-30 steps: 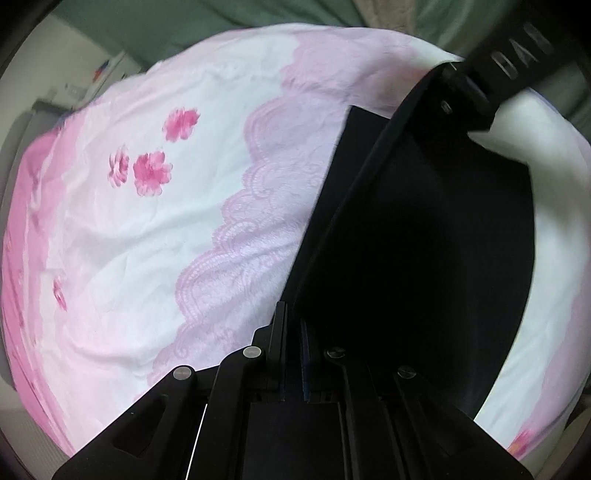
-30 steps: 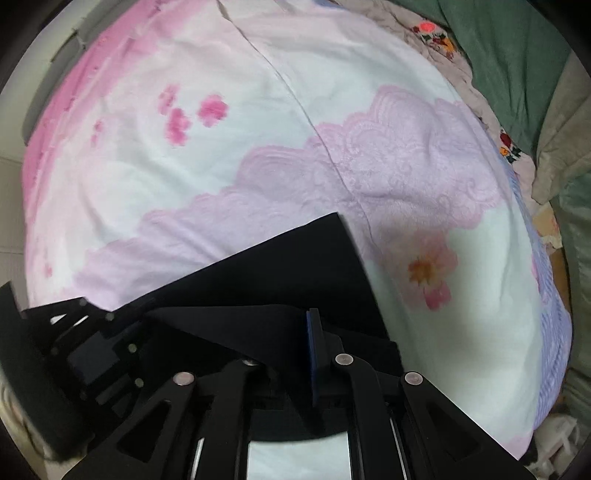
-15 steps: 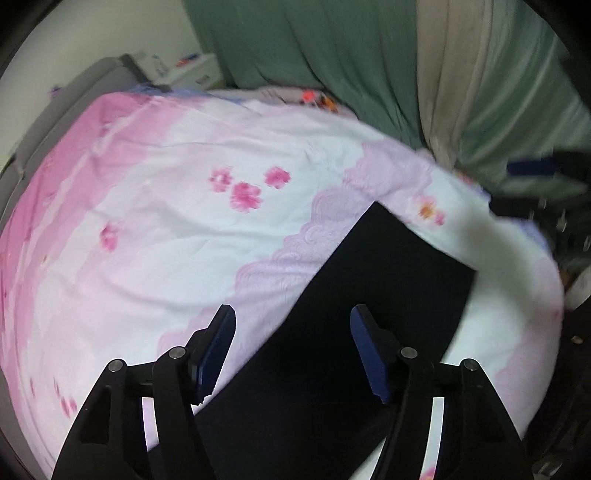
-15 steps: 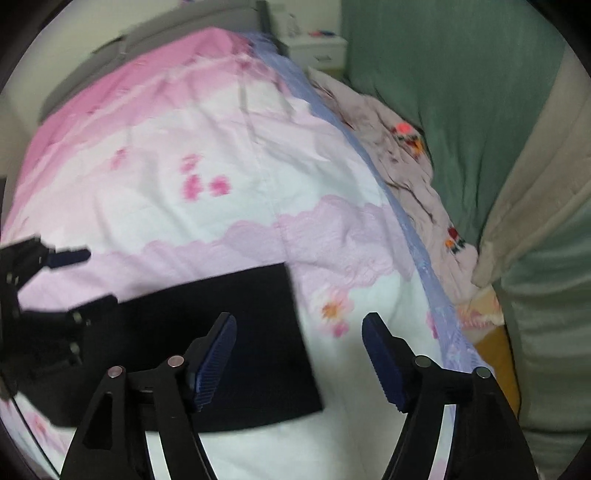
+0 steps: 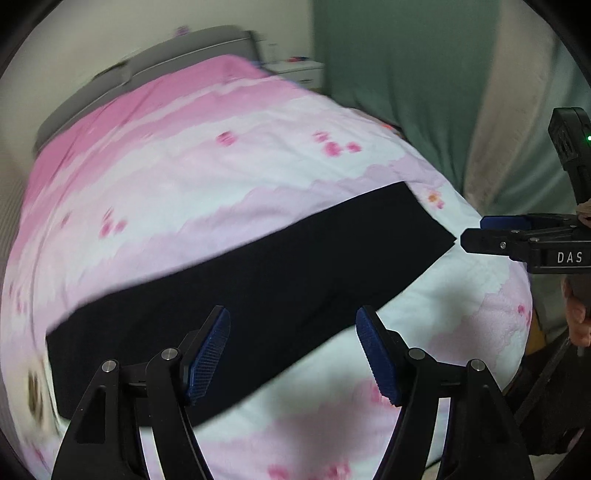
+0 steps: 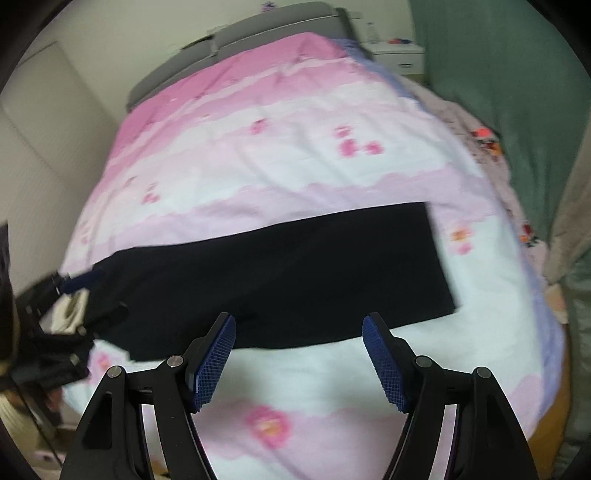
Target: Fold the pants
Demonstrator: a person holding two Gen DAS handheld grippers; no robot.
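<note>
Blue ribbed pads (image 5: 207, 354) line my left gripper (image 5: 293, 350), whose jaws are opening with nothing between them, and my right gripper (image 6: 299, 358) also stands wide and empty; both hang above the near edge of the black pants (image 6: 295, 273). Those pants lie flat as a long folded band across the pink and white floral bed cover (image 6: 280, 155), touching neither gripper. Beyond the pants the cover runs to a grey headboard (image 6: 258, 27), with a green curtain (image 6: 517, 74) to their right.
</note>
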